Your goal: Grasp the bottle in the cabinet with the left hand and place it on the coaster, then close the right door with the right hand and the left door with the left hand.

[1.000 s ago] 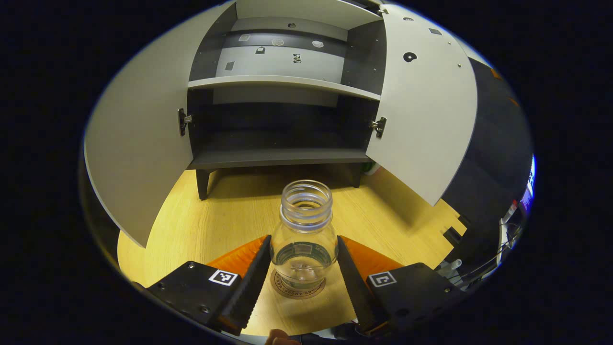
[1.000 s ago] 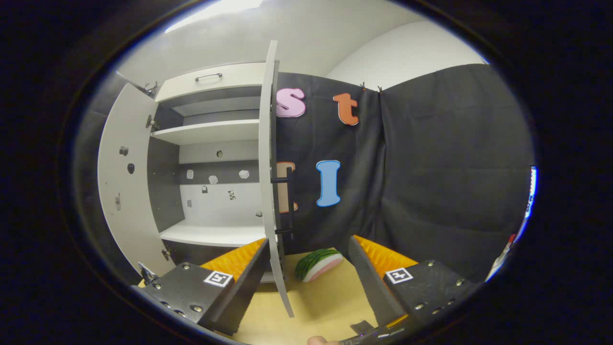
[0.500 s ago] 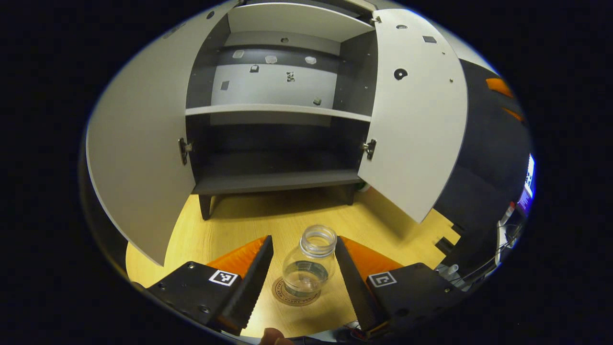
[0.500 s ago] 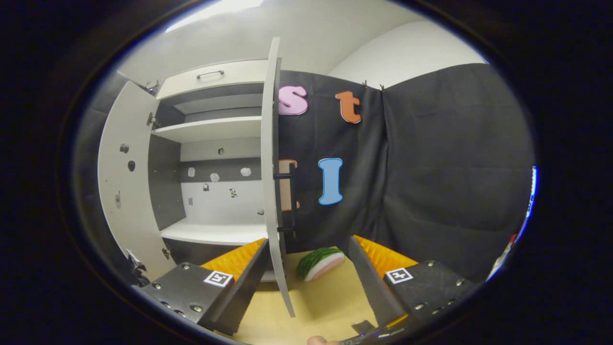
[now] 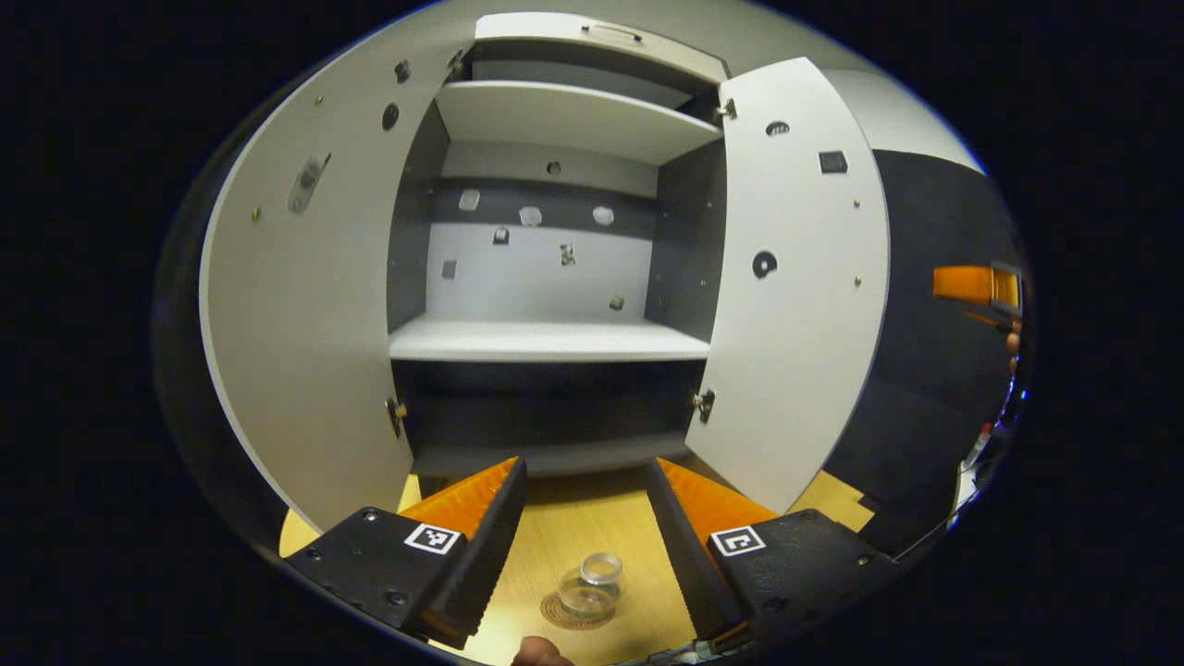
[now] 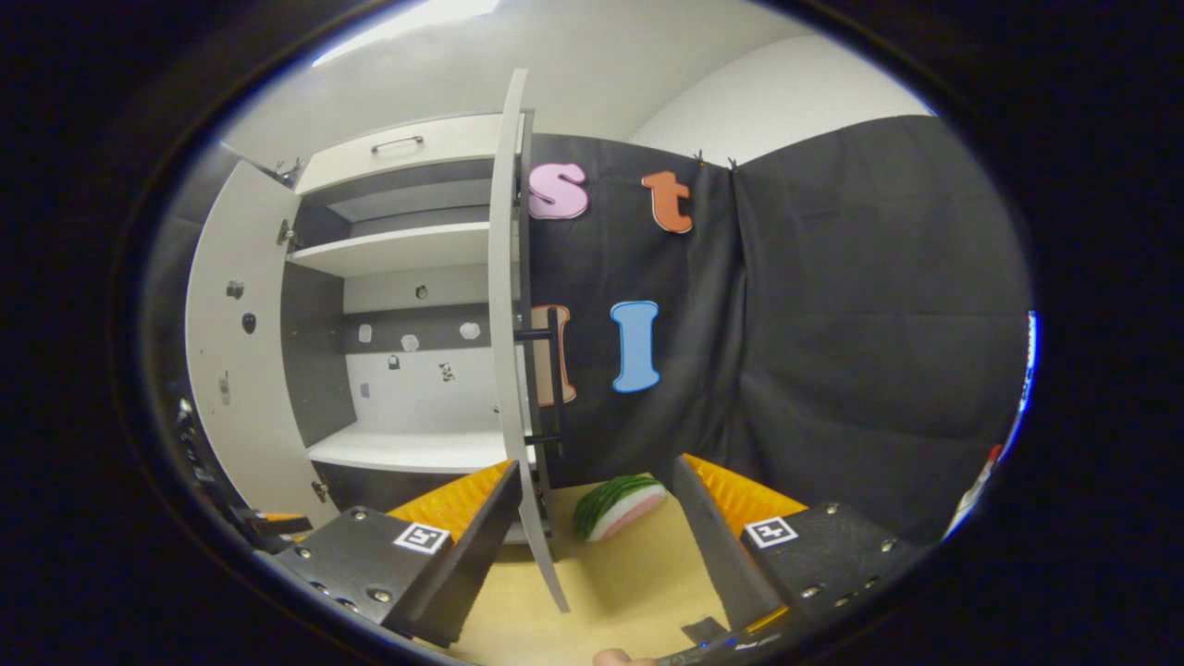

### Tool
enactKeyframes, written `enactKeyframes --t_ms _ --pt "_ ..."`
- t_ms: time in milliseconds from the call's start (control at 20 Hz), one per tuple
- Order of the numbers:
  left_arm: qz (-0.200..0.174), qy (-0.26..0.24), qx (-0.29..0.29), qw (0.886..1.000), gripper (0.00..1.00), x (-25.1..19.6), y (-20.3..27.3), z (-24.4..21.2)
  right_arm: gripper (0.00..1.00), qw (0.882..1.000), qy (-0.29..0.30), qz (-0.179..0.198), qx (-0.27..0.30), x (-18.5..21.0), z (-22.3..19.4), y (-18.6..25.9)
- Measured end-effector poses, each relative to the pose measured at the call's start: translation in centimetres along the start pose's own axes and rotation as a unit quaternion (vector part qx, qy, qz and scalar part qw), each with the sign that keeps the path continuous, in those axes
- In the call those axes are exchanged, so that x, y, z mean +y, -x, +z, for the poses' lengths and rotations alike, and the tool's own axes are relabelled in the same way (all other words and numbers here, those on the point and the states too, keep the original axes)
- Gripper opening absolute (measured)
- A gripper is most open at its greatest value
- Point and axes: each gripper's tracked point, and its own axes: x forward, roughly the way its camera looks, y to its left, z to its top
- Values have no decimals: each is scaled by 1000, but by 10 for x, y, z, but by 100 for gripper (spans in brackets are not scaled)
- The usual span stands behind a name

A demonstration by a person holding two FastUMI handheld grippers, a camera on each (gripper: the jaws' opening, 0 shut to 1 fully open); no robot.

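In the left gripper view, the bottle point(image 5: 597, 585) was clear, uncapped and upright, seated on the round coaster point(image 5: 566, 614) on the wooden tabletop point(image 5: 592, 527). It stood well below and apart from the left hand-held gripper point(image 5: 585, 481), whose fingers were spread wide and held nothing, with the cabinet point(image 5: 555, 277) ahead and both doors open. In the right gripper view, the right hand-held gripper point(image 6: 592, 486) was likewise spread and empty, the right door point(image 6: 511, 314) edge-on just beyond it.
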Motion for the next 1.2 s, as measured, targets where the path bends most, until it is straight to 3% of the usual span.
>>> enactKeyframes --t_ms 300,550,650,850,900,950,1200 --pt "58 8 -93 994 87 22 32 104 100 1000 15 6 -11 -6 11 -21" --pt "129 12 -111 985 96 59 72 137 100 999 19 17 -25 -5 27 -44" --pt "150 15 -123 981 93 71 85 143 100 999 24 26 -34 1 34 -53" --pt "196 11 -123 973 96 97 109 138 100 997 35 35 -52 14 52 -69" --pt "207 12 -120 971 93 102 114 135 100 997 43 34 -54 14 53 -69" --pt "214 15 -118 969 96 106 119 132 99 996 49 39 -56 17 54 -69" --pt "232 30 -117 965 93 119 132 129 98 994 38 95 -42 45 51 -69"
